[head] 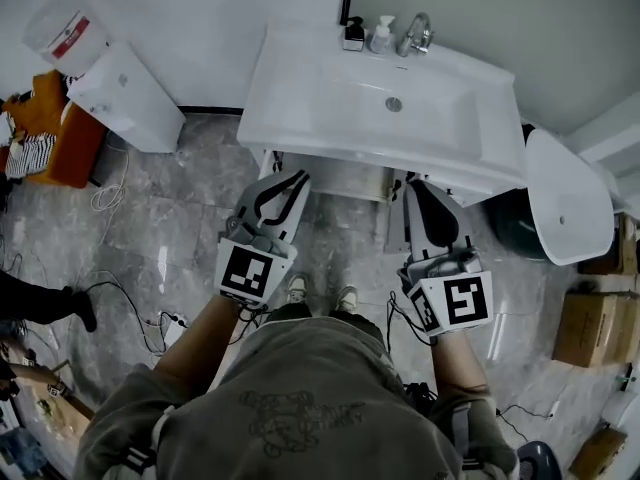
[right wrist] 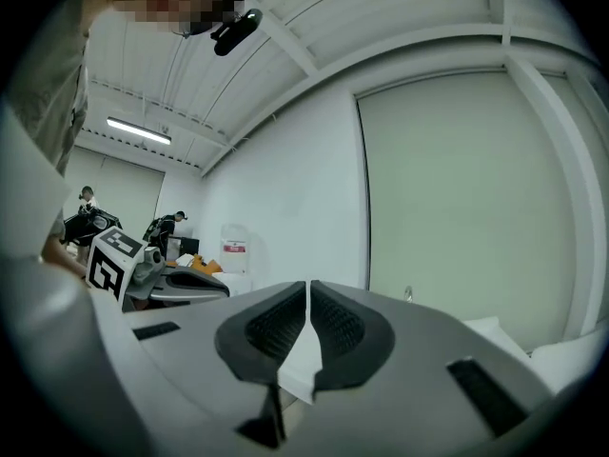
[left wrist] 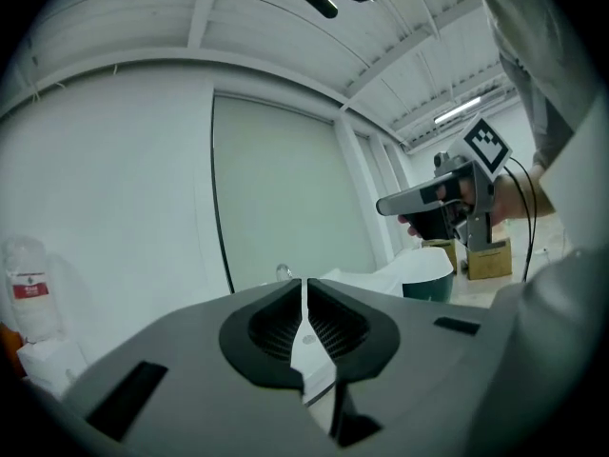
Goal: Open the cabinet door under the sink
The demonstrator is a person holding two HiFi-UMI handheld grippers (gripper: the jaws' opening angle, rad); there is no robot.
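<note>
Left gripper [head: 293,180]: jaws pressed together, nothing between them, as the left gripper view [left wrist: 304,291] shows; it sits just in front of the sink's near edge, left of centre; it touches nothing.

Sink [head: 300,98]: white basin against the wall; faucet [head: 415,36] and bottles [head: 381,36] on the back rim.

Cabinet [head: 345,178]: under the sink, mostly hidden by the basin; only a grey strip of its front shows, between the two grippers; no handle can be made out; a narrow upright panel beside the right gripper may be a door edge, but I cannot tell.

Right gripper [head: 412,188]: jaws pressed together and empty, plain in the right gripper view [right wrist: 308,293]; it sits near the sink's near edge, right of centre; apart from the cabinet front.

Done: nothing that shows; neither gripper is on the door; both gripper views look at the wall above the basin, not at the cabinet.

Left: seemingly all of it; a gripper has to go down below the basin, find the door's edge or handle, take it, and swing the door out.
</note>
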